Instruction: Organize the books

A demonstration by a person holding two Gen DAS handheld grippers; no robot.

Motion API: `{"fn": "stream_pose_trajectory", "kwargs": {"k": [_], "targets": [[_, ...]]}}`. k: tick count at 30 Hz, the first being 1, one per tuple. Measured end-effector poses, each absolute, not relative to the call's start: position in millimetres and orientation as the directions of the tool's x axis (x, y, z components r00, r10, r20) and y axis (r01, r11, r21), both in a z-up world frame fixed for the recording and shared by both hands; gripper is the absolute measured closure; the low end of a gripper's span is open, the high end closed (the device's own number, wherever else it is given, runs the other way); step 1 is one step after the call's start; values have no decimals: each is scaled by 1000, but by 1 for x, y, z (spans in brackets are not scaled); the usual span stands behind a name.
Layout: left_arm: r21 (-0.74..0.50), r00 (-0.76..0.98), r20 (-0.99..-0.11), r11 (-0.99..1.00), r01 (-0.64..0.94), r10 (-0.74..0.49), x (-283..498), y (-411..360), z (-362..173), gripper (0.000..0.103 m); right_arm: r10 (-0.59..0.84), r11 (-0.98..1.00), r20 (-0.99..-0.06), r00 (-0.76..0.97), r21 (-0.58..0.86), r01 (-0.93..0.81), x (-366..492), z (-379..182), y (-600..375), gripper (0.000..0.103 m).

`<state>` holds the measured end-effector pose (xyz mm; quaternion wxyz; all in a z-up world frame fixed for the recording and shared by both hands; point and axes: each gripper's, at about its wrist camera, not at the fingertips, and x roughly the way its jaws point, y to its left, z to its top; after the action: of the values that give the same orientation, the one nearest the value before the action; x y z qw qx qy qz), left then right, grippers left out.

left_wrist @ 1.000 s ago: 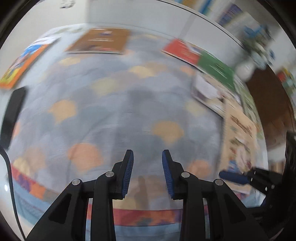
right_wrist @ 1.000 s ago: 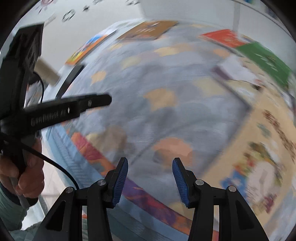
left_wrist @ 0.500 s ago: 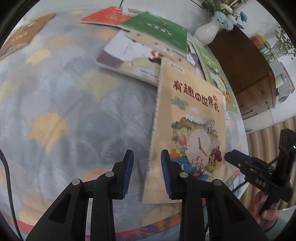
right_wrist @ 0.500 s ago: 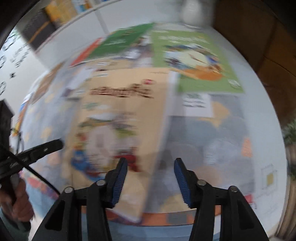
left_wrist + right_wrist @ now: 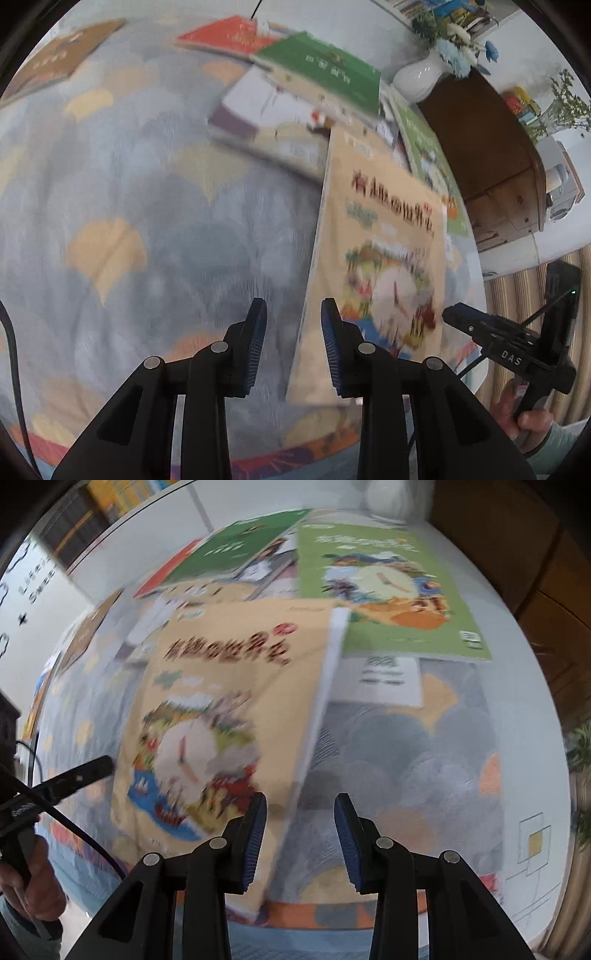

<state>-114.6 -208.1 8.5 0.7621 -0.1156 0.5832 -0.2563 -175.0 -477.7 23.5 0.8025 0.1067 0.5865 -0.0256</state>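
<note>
A tan book with a clock picture lies flat on the patterned cloth. My left gripper hovers over the book's left edge, jaws apart, with that edge running between them and no pad pressing on it. My right gripper sits over the opposite long edge; its jaws are closing, the edge lies between them close to the left finger, and the pads are clear of it. Each gripper shows in the other's view: the right gripper, the left gripper.
Behind the tan book lie a green book, a red book, a white and purple book and a green clock book. A brown book lies far left. A white vase and a wooden cabinet stand at right.
Both grippers swung across the cloth and came to rest over the tan book's two long edges. The right jaws have narrowed a little. The last half second shows almost no travel.
</note>
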Motion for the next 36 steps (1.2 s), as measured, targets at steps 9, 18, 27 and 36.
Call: {"fn": "stream_pose_trajectory", "kwargs": {"k": [9,18,27,36], "targets": [[-413,180,-858,855,314,-481,-72,-240,11,77,-23,930,-925,379,120,348,-142,26,-527,66],[-294,140,-896,800,523,-422,-75,-284,8,71,24,970,-938,345,106,220,-100,14,-494,84],[-526,-20,-830,769,363,-558,-106,-221,-9,74,350,874,-876,331,433,222,-176,5,-507,82],[-693,-46,-712,693,199,-700,-115,-178,-22,73,369,838,-856,362,474,269,-188,10,-515,82]]}}
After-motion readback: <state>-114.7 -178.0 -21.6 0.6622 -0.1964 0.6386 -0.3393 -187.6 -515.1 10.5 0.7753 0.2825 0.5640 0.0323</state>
